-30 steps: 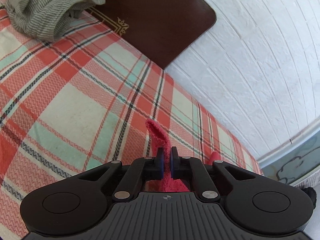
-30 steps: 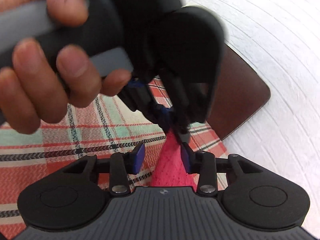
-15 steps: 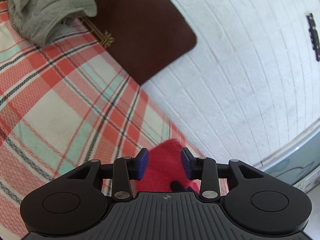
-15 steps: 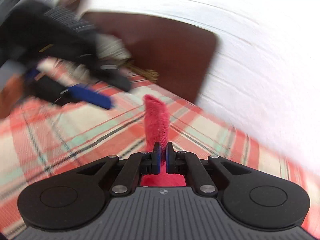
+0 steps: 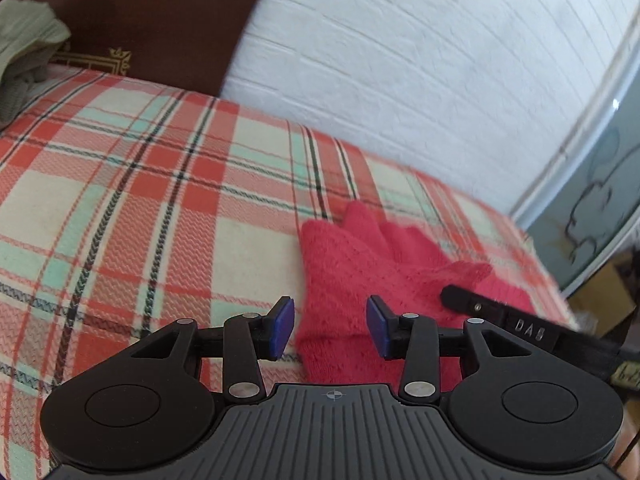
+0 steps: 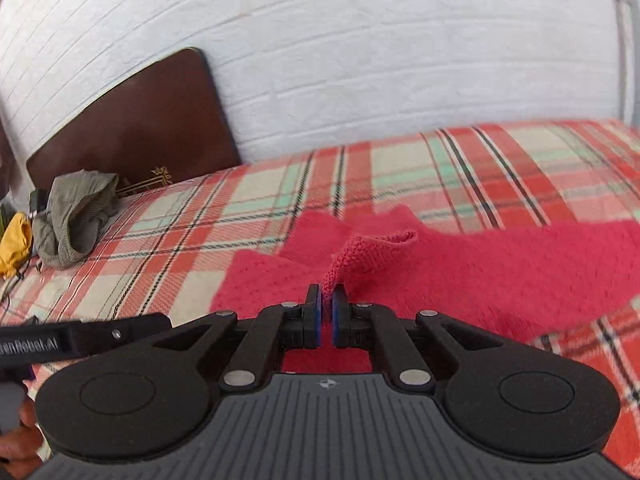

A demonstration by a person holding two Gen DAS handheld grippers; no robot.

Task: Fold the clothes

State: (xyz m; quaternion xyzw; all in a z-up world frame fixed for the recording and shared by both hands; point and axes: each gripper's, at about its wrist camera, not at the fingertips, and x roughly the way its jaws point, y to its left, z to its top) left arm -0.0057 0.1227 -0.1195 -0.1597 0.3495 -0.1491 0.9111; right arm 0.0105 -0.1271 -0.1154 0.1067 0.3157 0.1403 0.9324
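A fuzzy red knitted garment [image 5: 352, 256] [image 6: 460, 264] lies spread on the plaid bed cover [image 5: 140, 208] [image 6: 240, 208]. My left gripper [image 5: 330, 328] hovers over its near edge. Its jaws are opening, red cloth lies under the gap and the blue pads [image 5: 282, 328] touch nothing. My right gripper [image 6: 327, 314] is shut on a raised fold of the red garment, which stands up from the pinch. The right gripper's black finger [image 5: 500, 316] reaches in from the right in the left wrist view. The left gripper [image 6: 60, 342] and a hand [image 6: 16, 432] show at the lower left of the right wrist view.
A dark brown headboard [image 5: 152, 12] [image 6: 136, 128] leans on the white brick wall [image 5: 400, 60] [image 6: 360, 40]. A crumpled grey-green garment [image 5: 24, 60] [image 6: 76, 216] lies in front of it, with a yellow one [image 6: 14, 244] beside it. A pale cabinet [image 5: 600, 200] stands past the bed's right edge.
My left gripper let go of the red garment, opened and swung level. My right gripper closed on a fold of it and rolled upright, and the garment now lies spread on the bed.
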